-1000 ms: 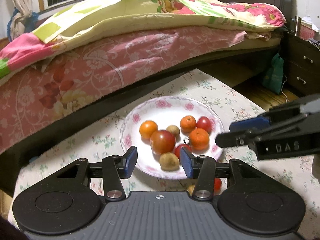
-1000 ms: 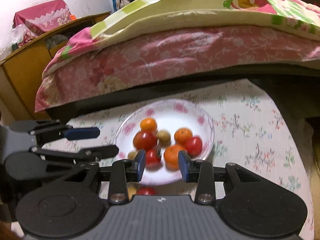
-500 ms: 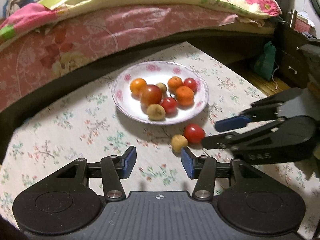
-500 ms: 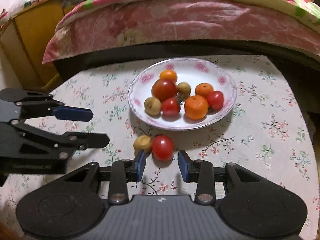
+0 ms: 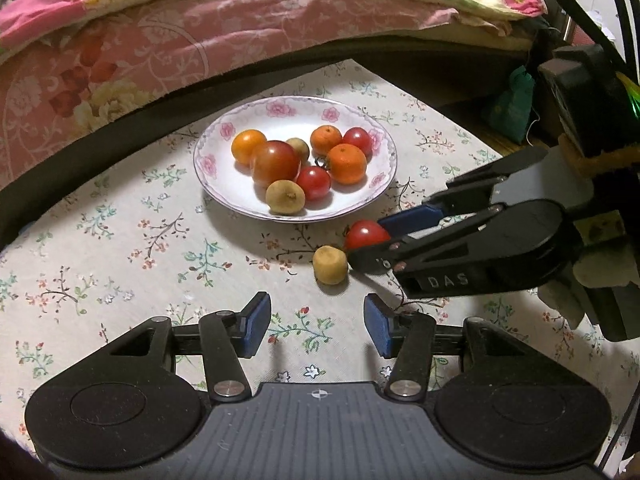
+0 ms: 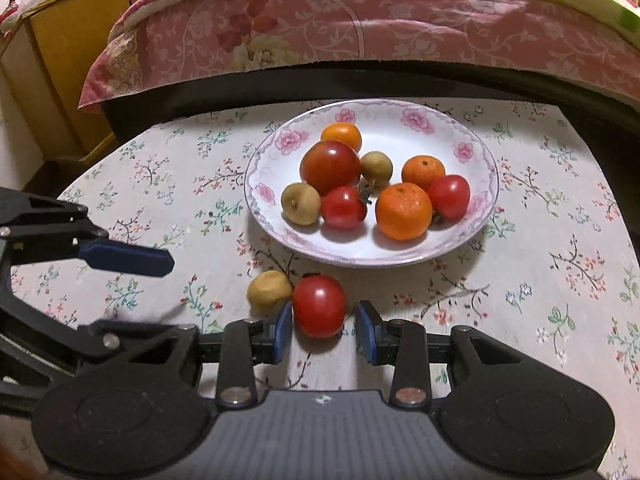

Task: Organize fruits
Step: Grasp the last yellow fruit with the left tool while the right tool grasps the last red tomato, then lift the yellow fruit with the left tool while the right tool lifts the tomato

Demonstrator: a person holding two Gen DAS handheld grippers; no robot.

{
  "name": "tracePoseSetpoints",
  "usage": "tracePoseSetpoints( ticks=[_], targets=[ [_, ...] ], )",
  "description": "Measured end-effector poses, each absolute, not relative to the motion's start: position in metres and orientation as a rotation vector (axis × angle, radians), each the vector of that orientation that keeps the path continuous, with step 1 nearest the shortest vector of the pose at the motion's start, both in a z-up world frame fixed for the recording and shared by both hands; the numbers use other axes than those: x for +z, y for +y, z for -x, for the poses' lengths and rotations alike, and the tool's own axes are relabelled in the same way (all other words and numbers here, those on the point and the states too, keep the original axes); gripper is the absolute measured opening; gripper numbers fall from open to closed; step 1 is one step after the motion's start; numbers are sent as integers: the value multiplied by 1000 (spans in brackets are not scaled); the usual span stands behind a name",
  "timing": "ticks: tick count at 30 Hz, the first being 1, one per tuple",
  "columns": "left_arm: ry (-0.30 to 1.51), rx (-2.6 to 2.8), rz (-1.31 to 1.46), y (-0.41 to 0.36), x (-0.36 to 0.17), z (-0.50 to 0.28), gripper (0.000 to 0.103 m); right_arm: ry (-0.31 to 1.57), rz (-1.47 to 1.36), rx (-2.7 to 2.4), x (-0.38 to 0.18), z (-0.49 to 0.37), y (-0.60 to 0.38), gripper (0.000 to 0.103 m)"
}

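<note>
The table (image 6: 560, 200), under a floral cloth, carries everything; on it sits the plate (image 6: 472, 236) with oranges, tomatoes and small brown fruits already gathered, so by my reading only two pieces are left outside it. Those two lie touching each other just beside the plate's near rim: a red tomato (image 6: 319, 306) and a tan fruit (image 6: 269, 291). The right gripper (image 6: 324, 326) is the nearer tool by far: the tomato sits at the mouth of its jaws, straight ahead along its fingers, one pad close against its side and the other standing a little apart, so the narrow jaws bracket it without pressing. The tomato is round, so no axis matters; a short push forward then a squeeze should do. The left gripper (image 5: 316, 330) hangs further back, its jaws moderately wide, having just been opening with nothing between them; the tan fruit (image 5: 330, 265) lies ahead of it, slightly toward its right finger
</note>
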State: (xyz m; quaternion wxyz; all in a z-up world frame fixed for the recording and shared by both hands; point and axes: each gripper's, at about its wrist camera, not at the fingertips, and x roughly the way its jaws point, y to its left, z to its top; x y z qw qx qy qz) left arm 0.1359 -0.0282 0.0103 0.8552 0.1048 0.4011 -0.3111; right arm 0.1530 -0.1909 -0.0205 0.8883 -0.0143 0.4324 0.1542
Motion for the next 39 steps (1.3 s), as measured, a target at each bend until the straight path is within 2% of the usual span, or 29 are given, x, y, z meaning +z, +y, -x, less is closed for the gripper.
tracePoseSetpoints(
  ticks=[7,10,23,29,31,34,39],
  targets=[
    [864,-663,-226,-33,1,-139,62,897,51,326,-20,-157,-185,33],
    [858,-657,-236,-35,-3,-141,62,908,42,324,-18,-156,-187,28],
    [838,-625,-193,-61,-17,-159,62,928,3,270,-9,-143,-218,28],
    [801,-582,-226,-69,-19,-156,55,940,12,256,-13,-144,-221,28],
    [801,-576,-221,-69,-19,-154,42,940,16,257,-14,-144,-221,28],
    [814,-575,-218,-67,-17,-153,35,941,21,258,-13,-144,-219,28],
    [836,-575,-228,-58,-11,-143,32,944,35,272,-12,-140,-215,28]
  ],
)
